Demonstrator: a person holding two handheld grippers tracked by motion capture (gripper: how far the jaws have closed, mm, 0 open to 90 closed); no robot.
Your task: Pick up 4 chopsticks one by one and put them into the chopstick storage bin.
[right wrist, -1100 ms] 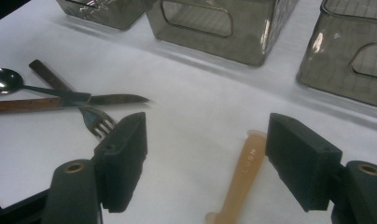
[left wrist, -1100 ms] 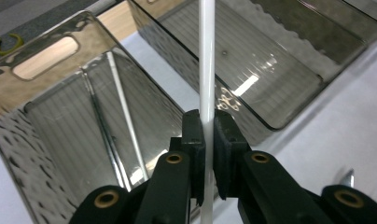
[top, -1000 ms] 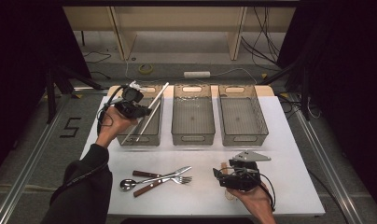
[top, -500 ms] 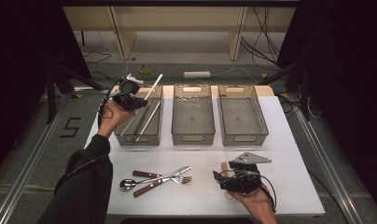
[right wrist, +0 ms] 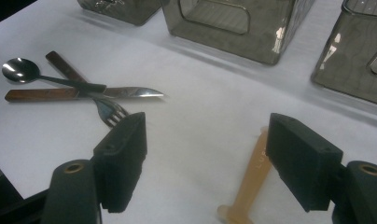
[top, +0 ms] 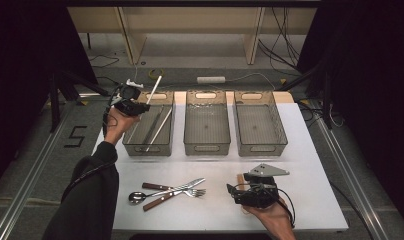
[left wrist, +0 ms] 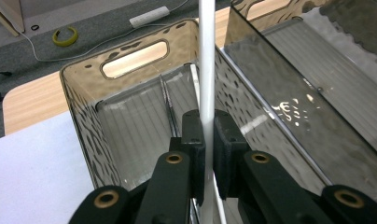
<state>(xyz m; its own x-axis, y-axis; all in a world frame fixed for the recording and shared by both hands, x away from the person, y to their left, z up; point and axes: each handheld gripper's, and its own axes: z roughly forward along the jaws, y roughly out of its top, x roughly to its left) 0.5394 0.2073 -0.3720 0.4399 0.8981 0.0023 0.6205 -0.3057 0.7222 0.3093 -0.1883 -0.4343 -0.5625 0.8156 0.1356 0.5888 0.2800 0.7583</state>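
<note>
Right now the left claw is clamped tight on a white chopstick, w/ the stick running straight up past the pads and its lower end dipping behind them, above the leftmost bin. More chopsticks lie in that bin below the claw. Probably light, stiff, smooth, so prone to slip or pivot; a grip nearer mid-length looks safer. Right claw stands wide, holding nothing, low over the surface; a tan utensil lies between its pads, other cutlery to its left.
</note>
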